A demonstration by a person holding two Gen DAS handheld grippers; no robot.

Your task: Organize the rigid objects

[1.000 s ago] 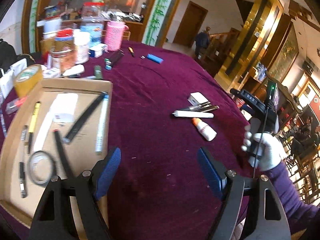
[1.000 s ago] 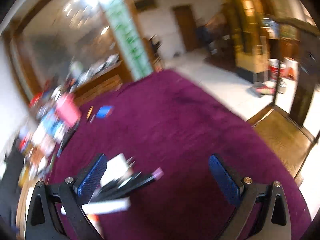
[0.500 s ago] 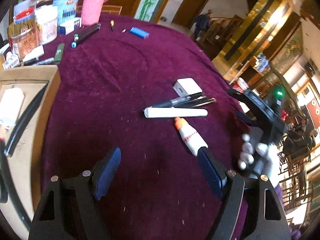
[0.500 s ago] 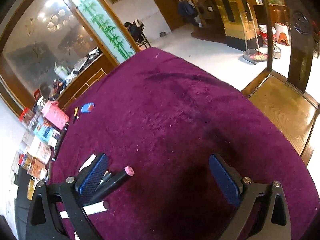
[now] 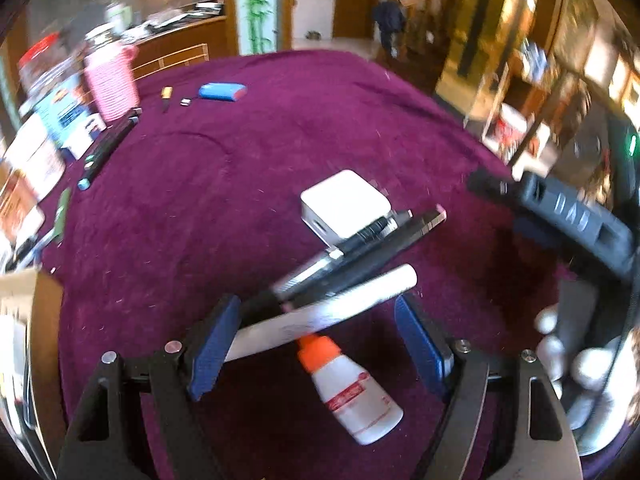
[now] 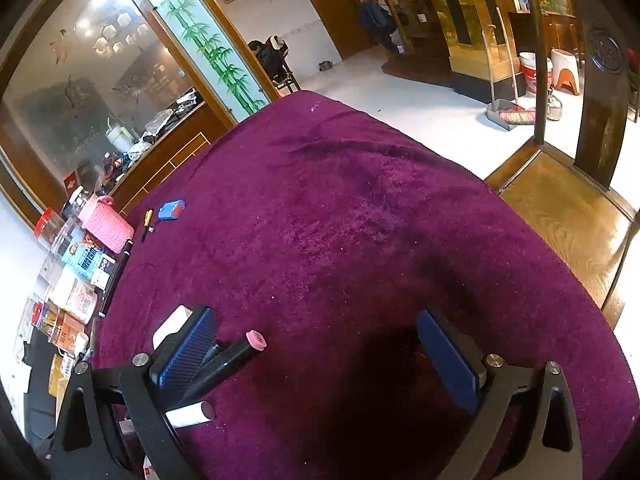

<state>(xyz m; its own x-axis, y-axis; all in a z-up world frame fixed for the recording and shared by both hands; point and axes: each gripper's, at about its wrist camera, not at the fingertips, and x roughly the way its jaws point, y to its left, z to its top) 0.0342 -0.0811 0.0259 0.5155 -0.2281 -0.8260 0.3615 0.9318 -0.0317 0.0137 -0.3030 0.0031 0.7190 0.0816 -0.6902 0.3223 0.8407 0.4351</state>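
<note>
My left gripper [image 5: 320, 344] hangs open just above a cluster on the purple tablecloth. Between its blue pads lie a white marker [image 5: 320, 314] and the orange cap of a white glue bottle [image 5: 352, 392]; neither pad touches them. Just beyond lie black pens [image 5: 360, 252], one with a pink end, and a white box [image 5: 344, 206]. My right gripper [image 6: 320, 360] is open over bare cloth, with the pink-ended pen [image 6: 236, 356], white marker [image 6: 192, 414] and white box [image 6: 172, 322] by its left finger. A gloved hand [image 5: 580, 364] holds it at the right of the left wrist view.
A blue case [image 5: 222, 91], a small yellow-handled tool [image 5: 166, 96], a pink cup [image 5: 112, 80], jars and boxes stand at the table's far left. A cardboard tray corner [image 5: 36, 300] is at the left. A wooden chair [image 6: 560, 216] stands past the table's right edge.
My left gripper swept from beside the cardboard tray to right over the pens and glue bottle, dipping lower. The right gripper tilted down a little, then held still. Both stayed open.
</note>
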